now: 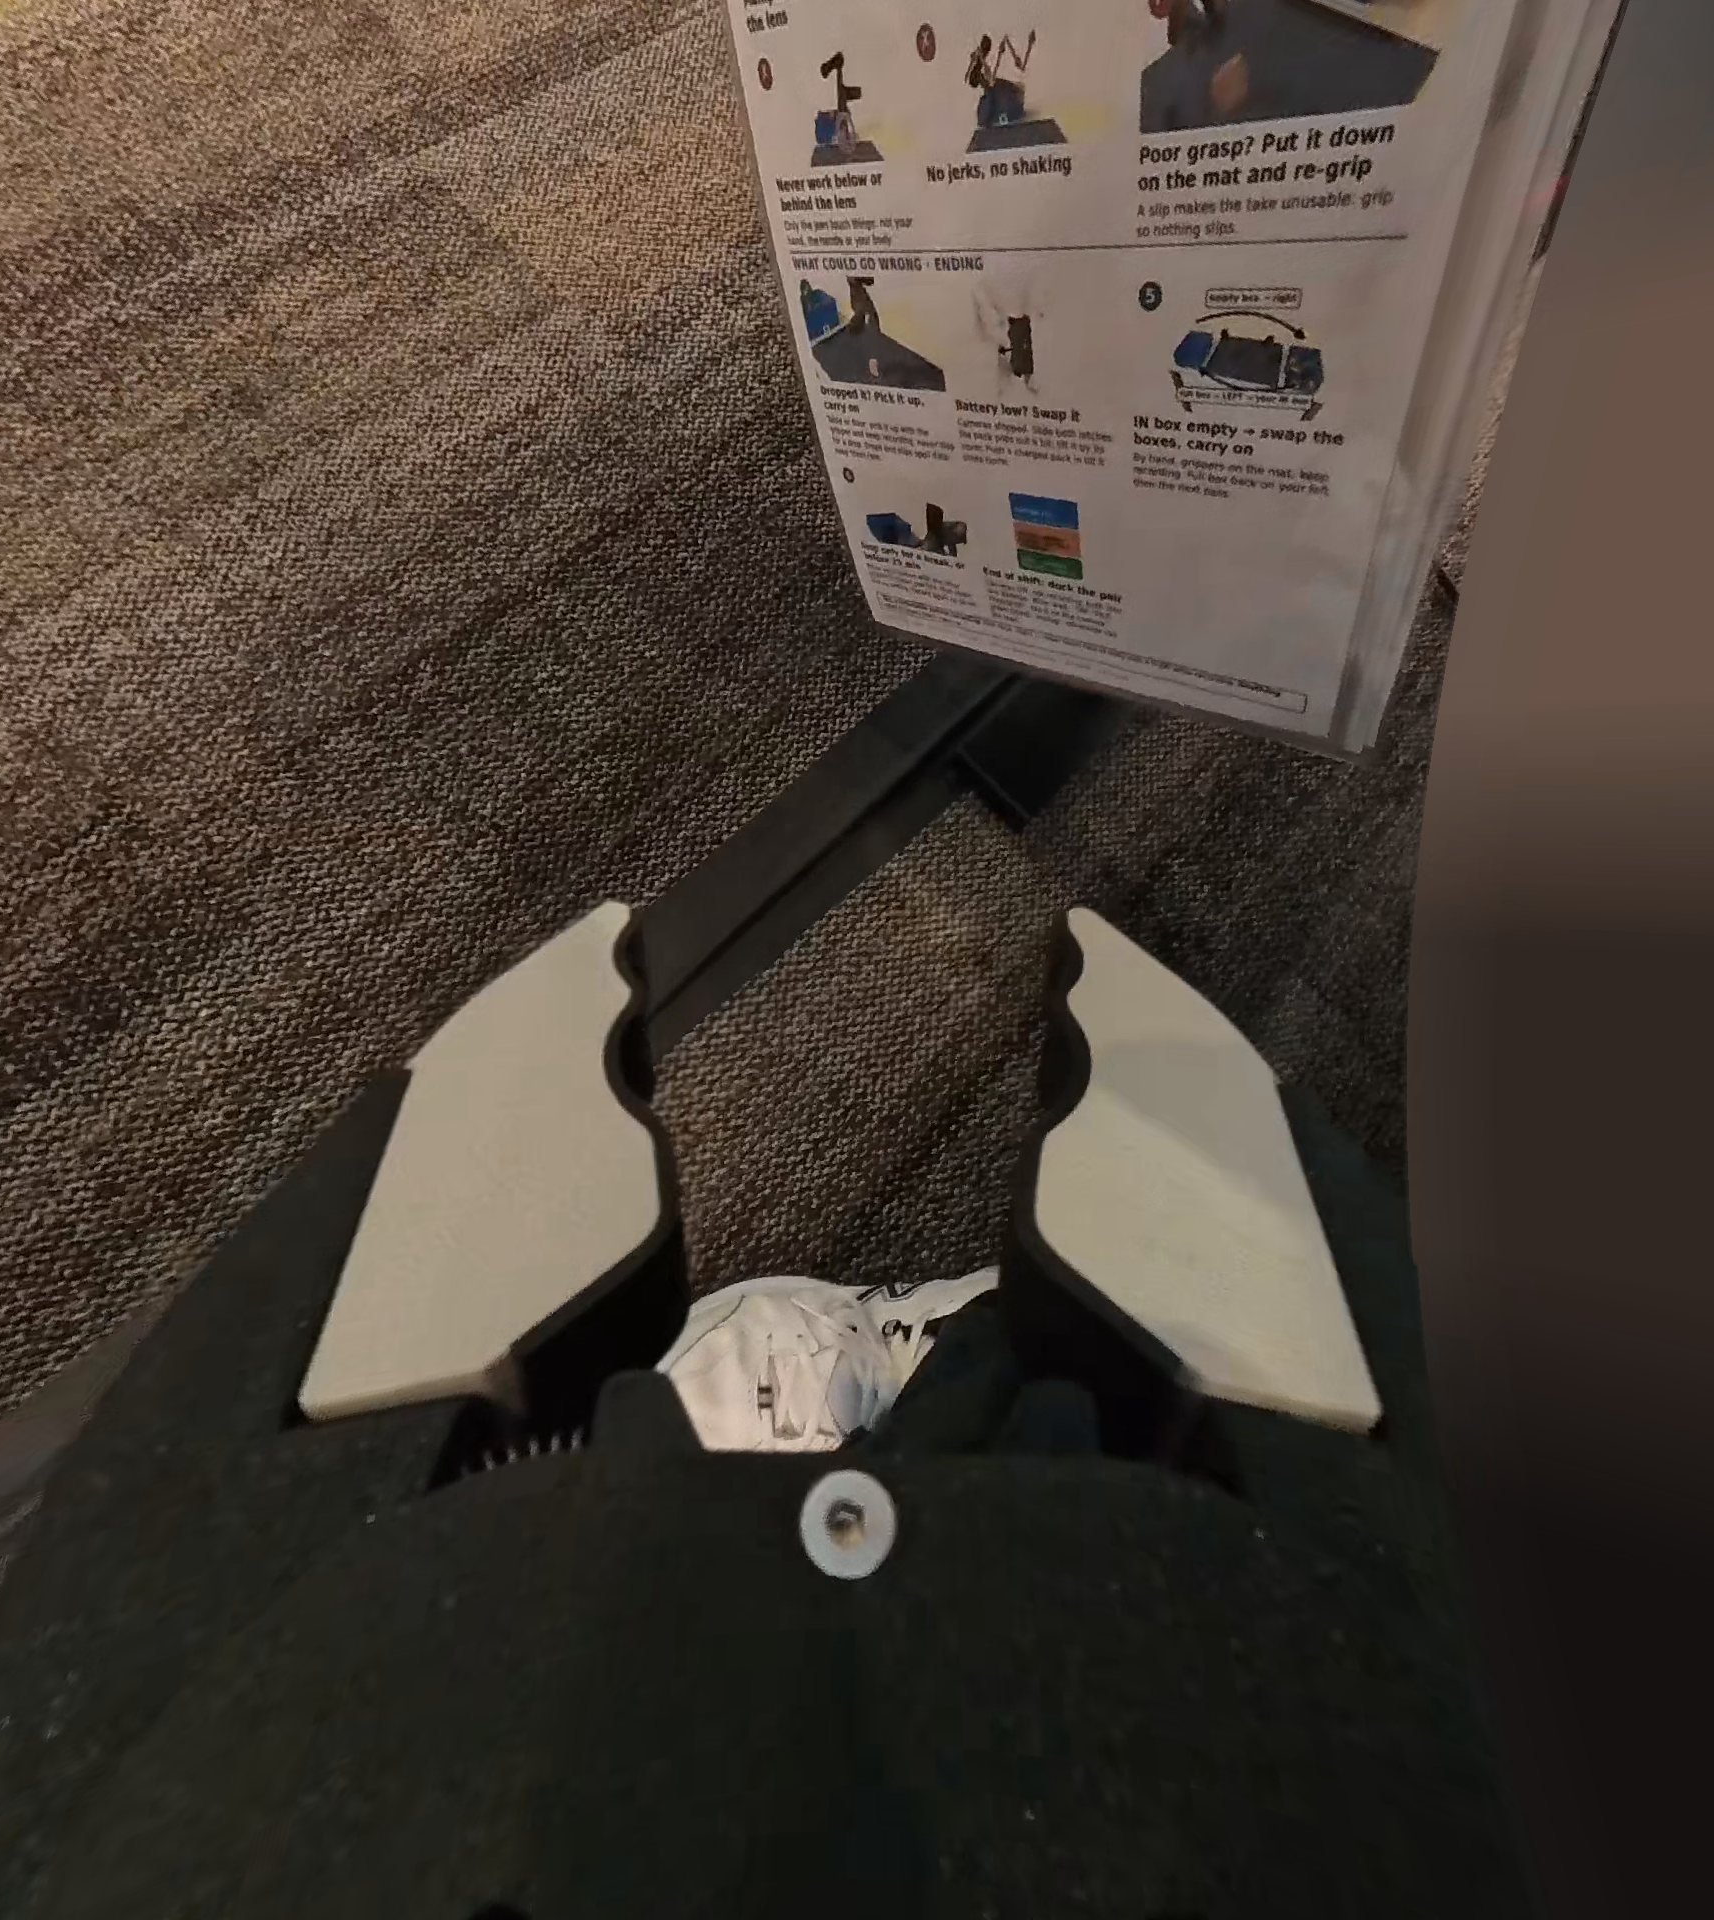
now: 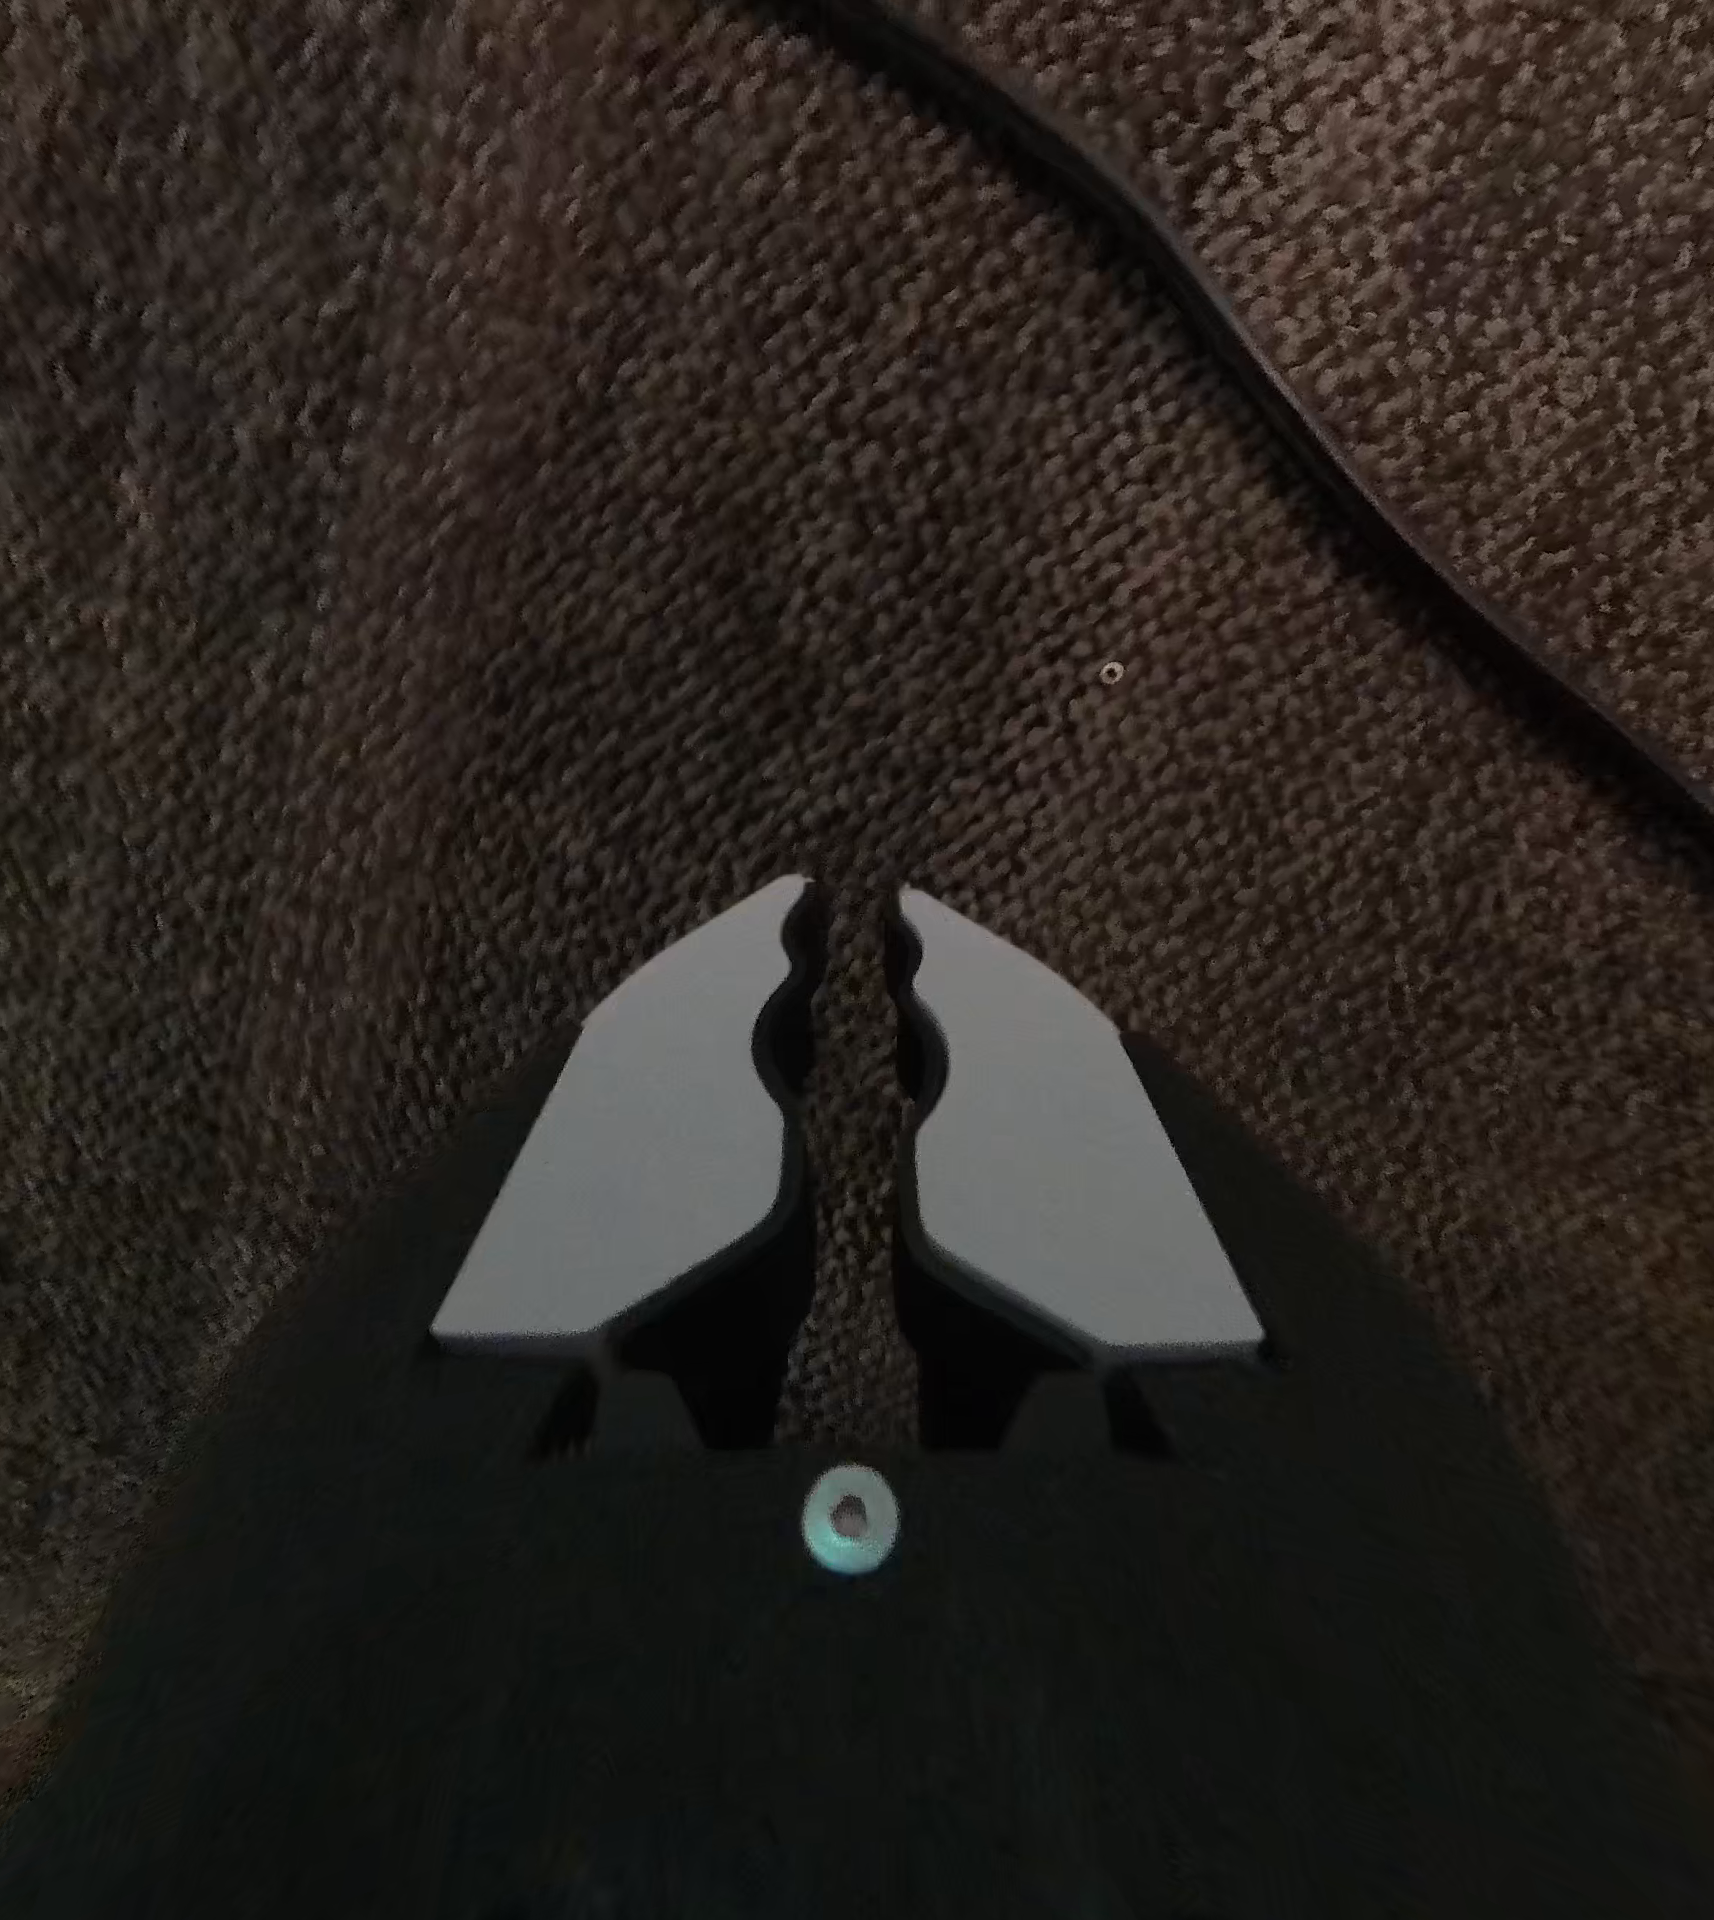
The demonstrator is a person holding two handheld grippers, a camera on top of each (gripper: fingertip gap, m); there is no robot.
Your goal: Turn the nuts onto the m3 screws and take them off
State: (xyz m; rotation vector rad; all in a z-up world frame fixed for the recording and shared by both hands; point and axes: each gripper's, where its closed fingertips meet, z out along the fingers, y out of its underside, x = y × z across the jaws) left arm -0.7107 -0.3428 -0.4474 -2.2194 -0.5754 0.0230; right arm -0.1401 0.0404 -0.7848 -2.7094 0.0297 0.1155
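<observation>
Because the right claw (image 2: 853, 899) hangs nearly closed and empty over the carpet (image 2: 417, 520), the small nut (image 2: 1111, 672) lying at its one o'clock could sink into the pile if nudged. The left claw (image 1: 848, 935) gapes wide, empty; no screws show.

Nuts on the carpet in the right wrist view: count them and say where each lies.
1: a small ring-shaped nut lies on the carpet, ahead and right of the right gripper, short of the black cable. Others may be hidden.
</observation>
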